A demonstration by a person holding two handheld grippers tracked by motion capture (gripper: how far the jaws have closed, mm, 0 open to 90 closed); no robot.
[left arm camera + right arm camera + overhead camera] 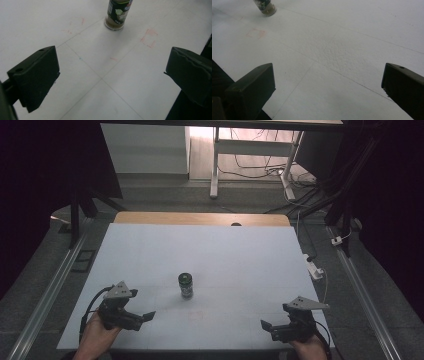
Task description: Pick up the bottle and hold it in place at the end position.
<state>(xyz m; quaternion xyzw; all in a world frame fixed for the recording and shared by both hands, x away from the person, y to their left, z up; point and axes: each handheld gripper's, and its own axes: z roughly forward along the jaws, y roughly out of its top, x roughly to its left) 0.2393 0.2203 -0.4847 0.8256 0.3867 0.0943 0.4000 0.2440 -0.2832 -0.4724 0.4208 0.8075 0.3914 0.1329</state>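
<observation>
Currently | spice jar (pixel 186 285) is standing upright mid-table (pixel 240 250) | left gripper (pixel 148 316), right gripper (pixel 266 325) are sitting wide apart, empty | likely light, rigid, slick; clamping its labelled body looks safest

Only a spice jar (pixel 186 285) stands mid-table (pixel 225 250); bare white surface lies open all around it.
</observation>
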